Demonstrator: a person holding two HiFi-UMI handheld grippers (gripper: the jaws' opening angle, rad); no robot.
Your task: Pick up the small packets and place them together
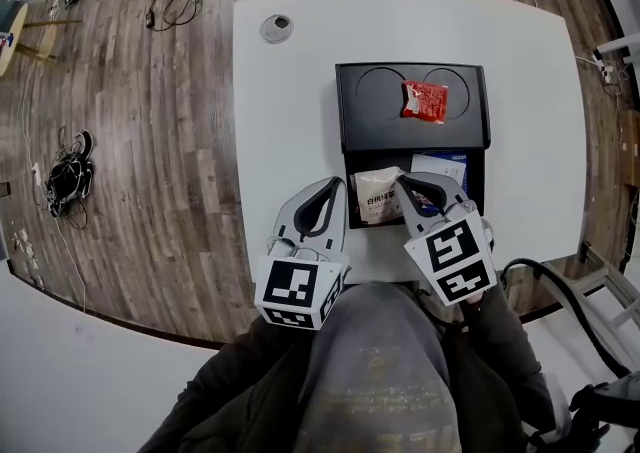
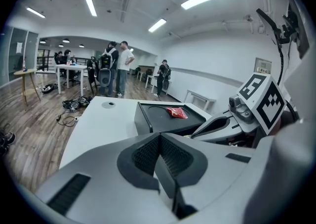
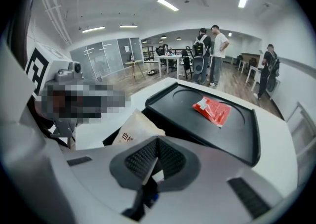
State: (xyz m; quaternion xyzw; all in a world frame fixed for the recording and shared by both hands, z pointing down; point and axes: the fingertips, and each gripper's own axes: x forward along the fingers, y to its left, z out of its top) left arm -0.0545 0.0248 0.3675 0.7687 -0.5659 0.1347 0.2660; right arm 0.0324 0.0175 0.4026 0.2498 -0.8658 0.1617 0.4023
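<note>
Black tray on white table: one red packet lying flat on its upper shelf; the lower compartment holds a beige packet and, just right of it, a blue-and-white packet. Right gripper over that compartment, jaws pinched together on the blue-and-white packet's thin edge. Left gripper beside tray's near-left corner, jaws closed, empty.
</note>
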